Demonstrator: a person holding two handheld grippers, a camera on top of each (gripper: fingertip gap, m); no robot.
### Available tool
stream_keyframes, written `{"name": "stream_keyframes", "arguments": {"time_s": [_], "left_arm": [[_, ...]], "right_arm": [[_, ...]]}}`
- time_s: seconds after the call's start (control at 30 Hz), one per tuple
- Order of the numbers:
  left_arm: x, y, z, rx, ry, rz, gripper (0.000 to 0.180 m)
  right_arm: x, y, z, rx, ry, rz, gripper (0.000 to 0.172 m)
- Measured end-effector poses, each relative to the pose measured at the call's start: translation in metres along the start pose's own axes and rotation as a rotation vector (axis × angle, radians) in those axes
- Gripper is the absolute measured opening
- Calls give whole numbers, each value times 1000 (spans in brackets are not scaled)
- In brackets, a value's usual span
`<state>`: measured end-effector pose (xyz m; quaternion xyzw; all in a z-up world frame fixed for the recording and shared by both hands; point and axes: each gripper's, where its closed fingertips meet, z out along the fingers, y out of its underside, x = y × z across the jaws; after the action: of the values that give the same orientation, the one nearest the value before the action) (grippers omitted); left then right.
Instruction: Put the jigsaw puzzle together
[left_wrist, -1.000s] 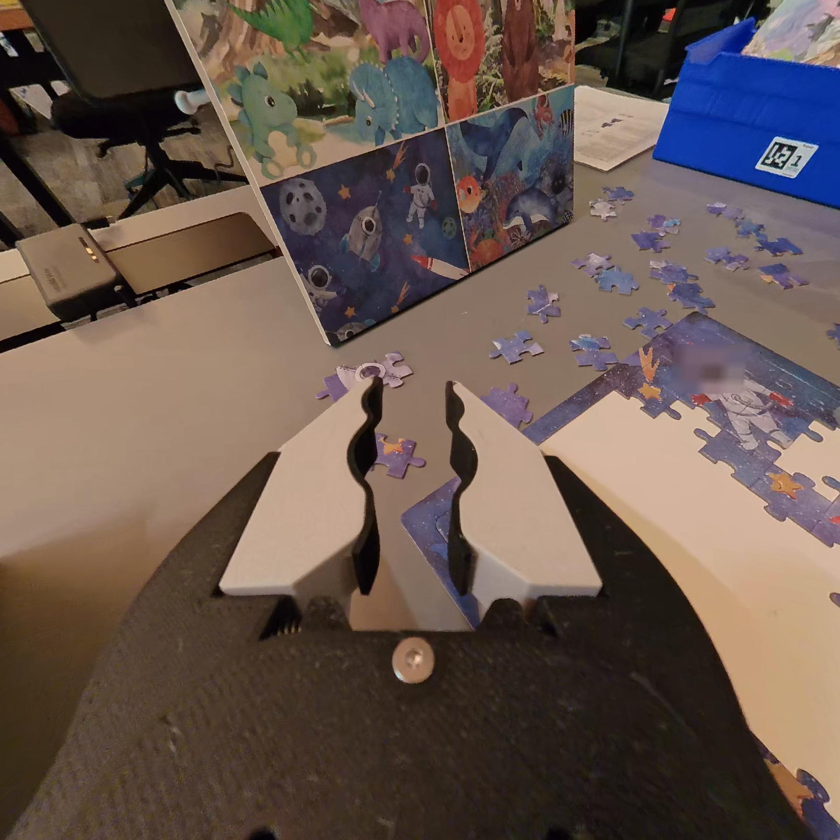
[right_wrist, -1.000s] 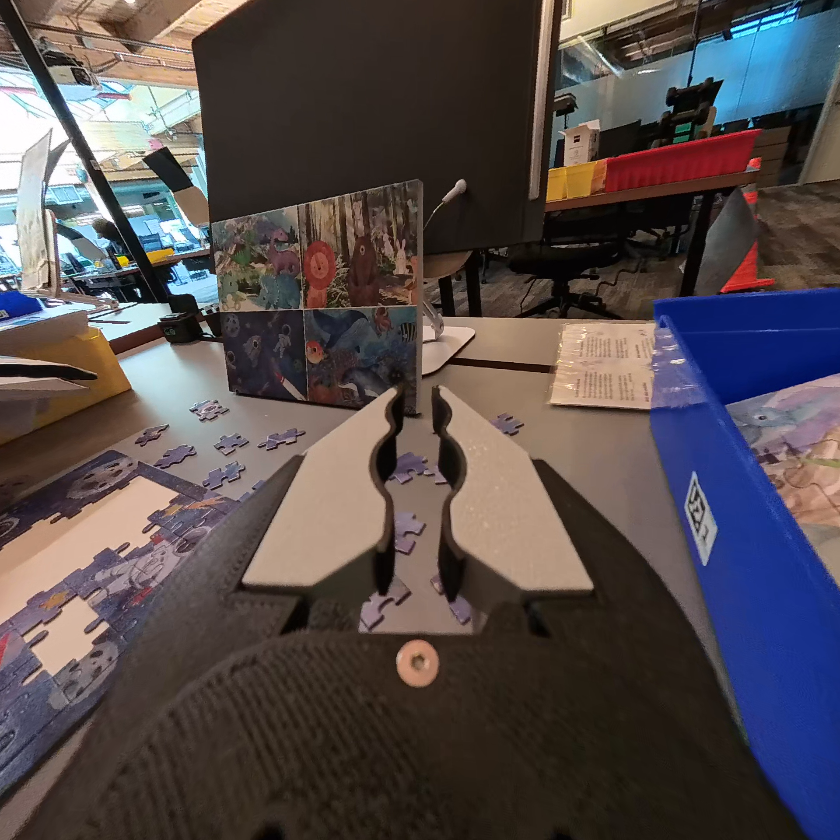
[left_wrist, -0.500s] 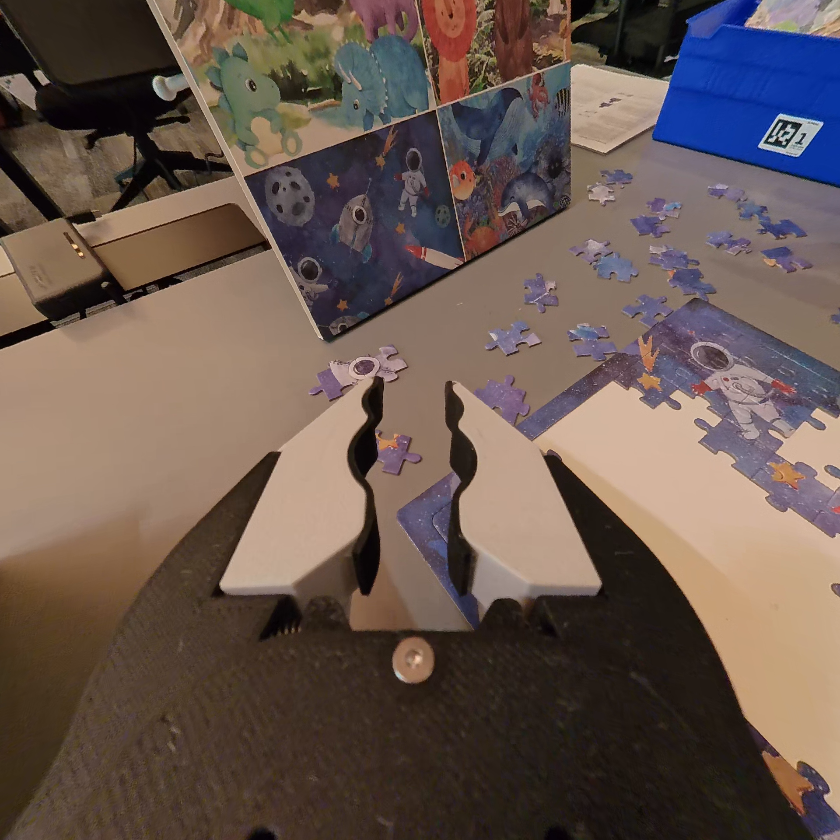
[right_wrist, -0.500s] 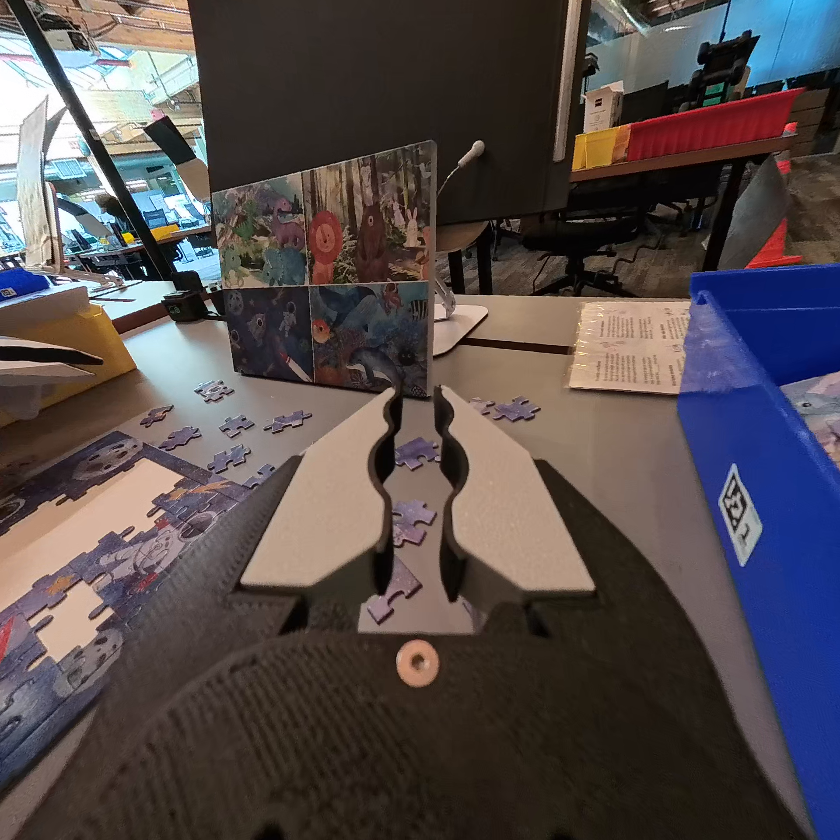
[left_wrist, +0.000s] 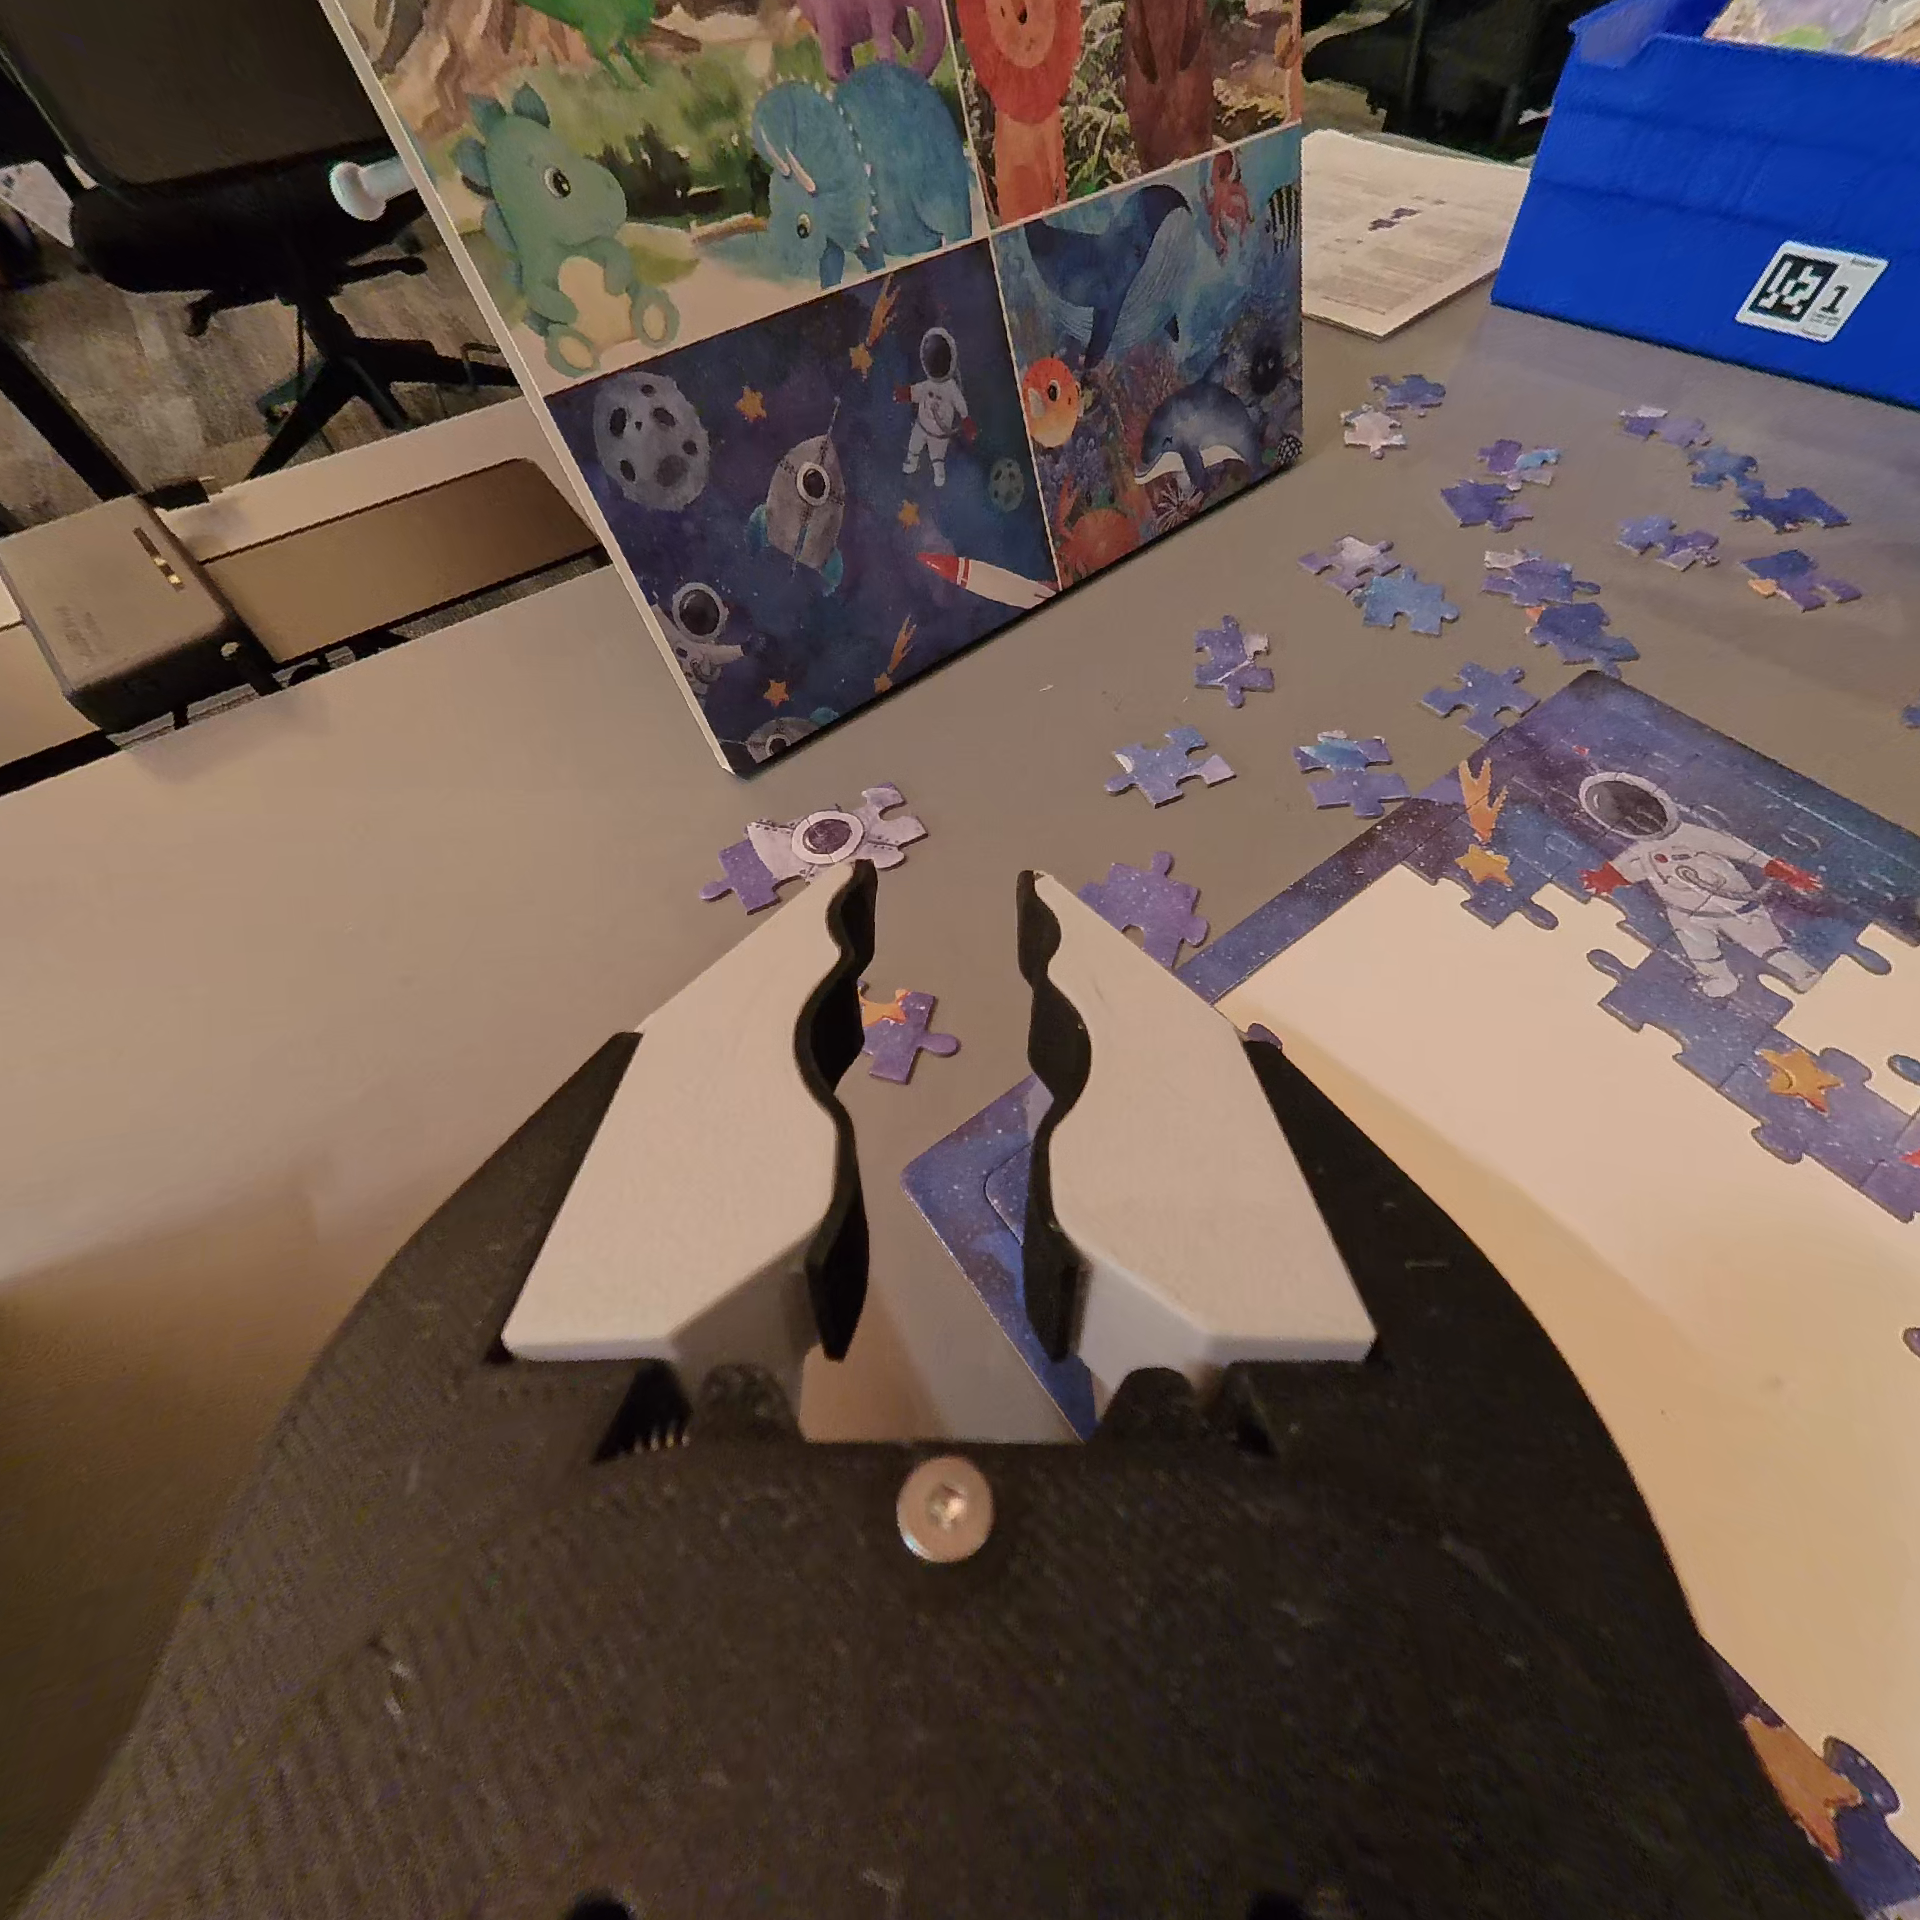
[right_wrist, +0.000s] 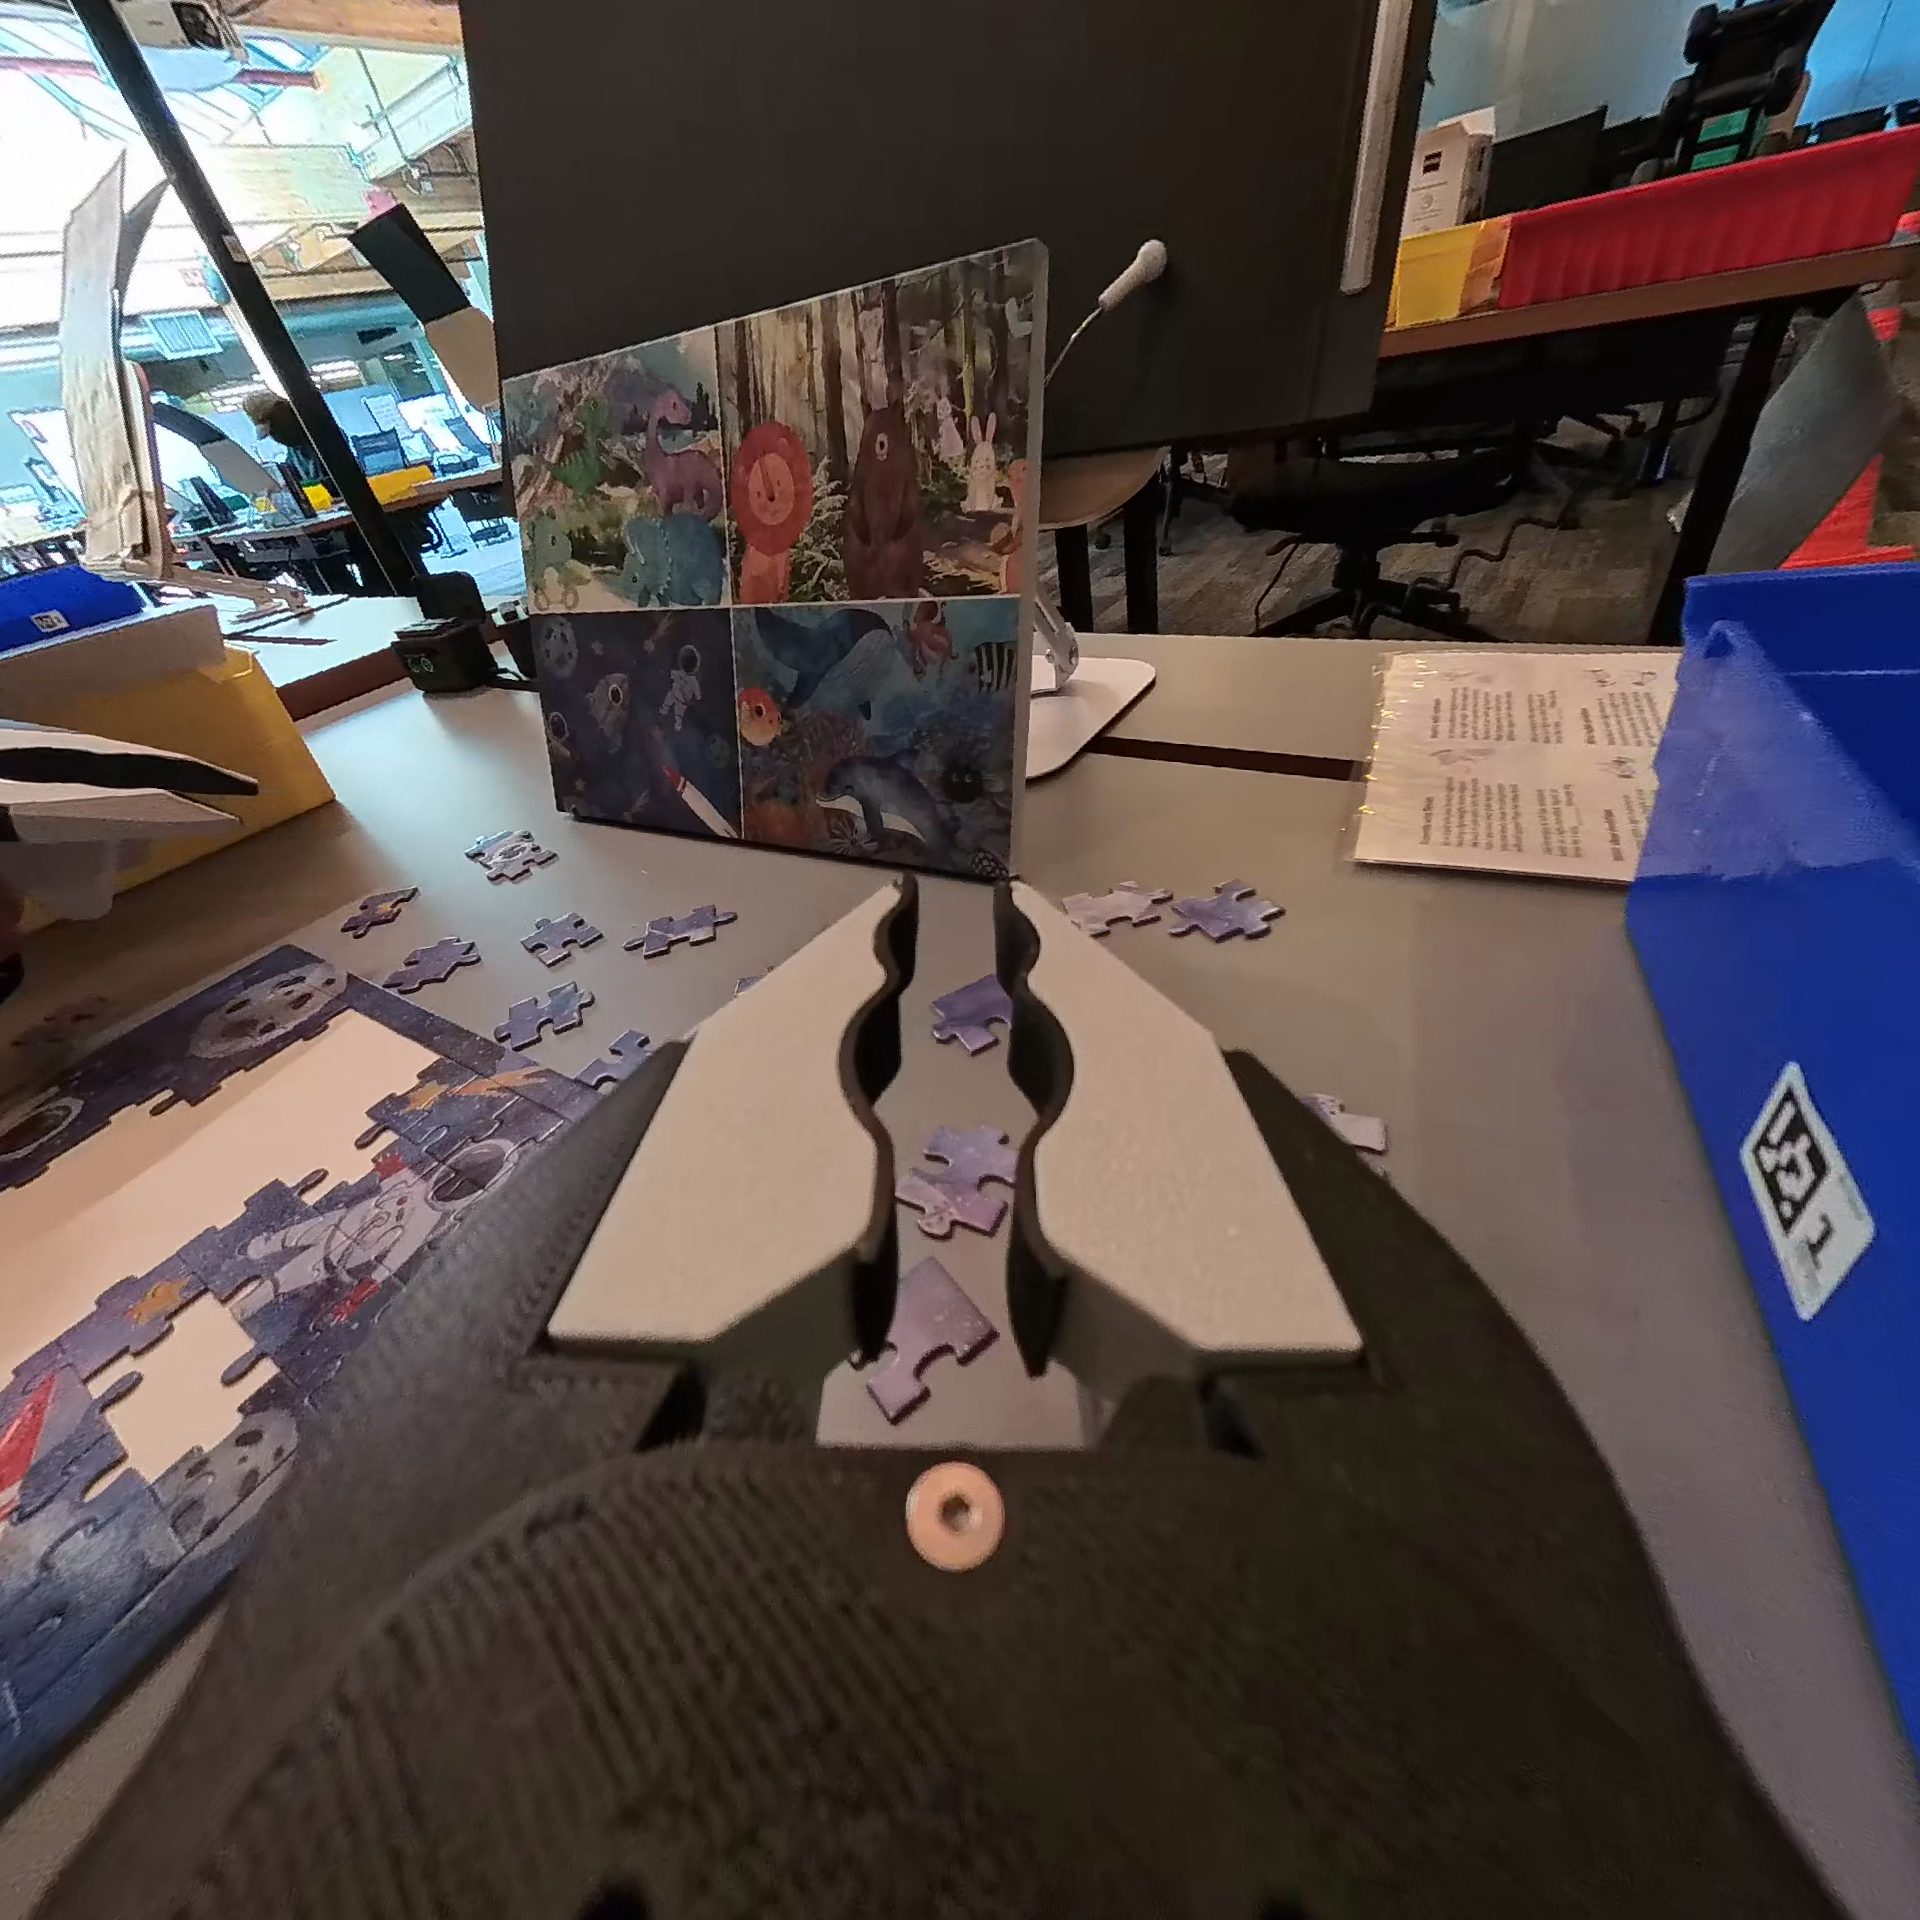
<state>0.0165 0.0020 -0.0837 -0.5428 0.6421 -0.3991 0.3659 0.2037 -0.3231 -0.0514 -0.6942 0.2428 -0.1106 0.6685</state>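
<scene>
Left wrist view: your left gripper (left_wrist: 945, 894) hovers with fingers parted and empty over a star-marked puzzle piece (left_wrist: 902, 1031) lying beside the half-built puzzle board (left_wrist: 1475, 1174).
Right wrist view: your right gripper (right_wrist: 954, 891) is narrowly parted, gripping nothing, above loose purple pieces (right_wrist: 961, 1179) on the grey table (right_wrist: 1455, 1039); come down square and low on such flat pieces.

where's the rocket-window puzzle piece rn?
Left wrist view: rocket-window piece lies flat on the grey table, just beyond the left gripper's left fingertip, in front of the picture board's near corner.
</scene>
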Motion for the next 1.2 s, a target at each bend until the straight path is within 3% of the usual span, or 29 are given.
{"name": "stream_keyframes", "arguments": {"time_s": [0.53,1.2], "left_arm": [[0,1,0,-2,3,-1,26],[-11,2,-3,-2,-38,-51,24]], "right_arm": [[-14,24,17,-114,-19,-69,17],[-13,20,16,-92,-23,-38,17]]}}
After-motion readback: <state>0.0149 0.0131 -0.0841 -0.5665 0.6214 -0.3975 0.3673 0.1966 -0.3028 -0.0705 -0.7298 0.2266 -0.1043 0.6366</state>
